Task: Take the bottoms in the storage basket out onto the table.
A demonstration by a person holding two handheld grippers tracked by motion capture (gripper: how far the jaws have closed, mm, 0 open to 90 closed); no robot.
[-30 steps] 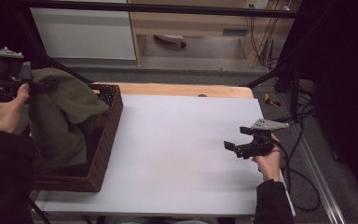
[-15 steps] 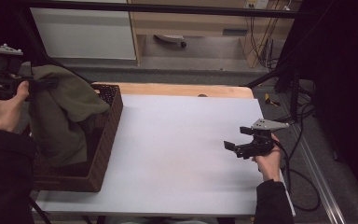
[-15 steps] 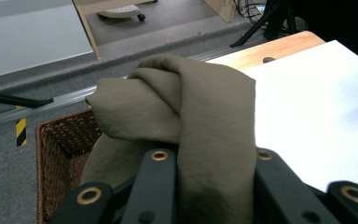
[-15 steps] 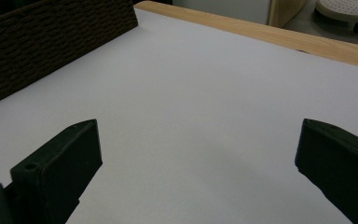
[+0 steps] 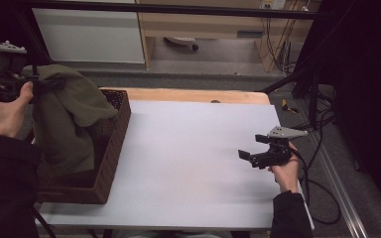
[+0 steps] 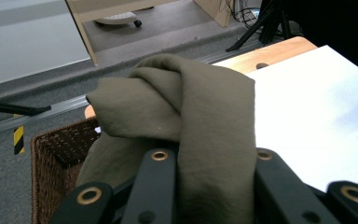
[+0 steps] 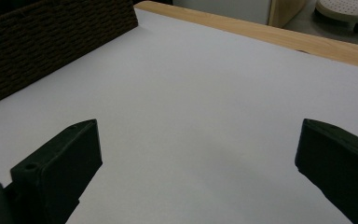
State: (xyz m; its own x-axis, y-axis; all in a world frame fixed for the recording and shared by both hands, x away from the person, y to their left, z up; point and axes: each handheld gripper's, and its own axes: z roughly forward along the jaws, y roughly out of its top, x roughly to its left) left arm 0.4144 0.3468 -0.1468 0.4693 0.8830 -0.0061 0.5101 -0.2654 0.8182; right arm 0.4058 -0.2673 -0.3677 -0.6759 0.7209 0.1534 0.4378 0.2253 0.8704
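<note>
Lifting olive cloth from basket — left gripper fingers clamped on it; right gripper wide open, empty — next, carry over bench.

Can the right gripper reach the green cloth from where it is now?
Probably yes: the right gripper, jaws open, has bare white table between it and the green cloth, which the left gripper holds above the basket.

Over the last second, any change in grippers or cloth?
Barely any. The left gripper, shut on the green cloth, eased slightly up over the wicker basket. The right gripper stayed open over the white table.
</note>
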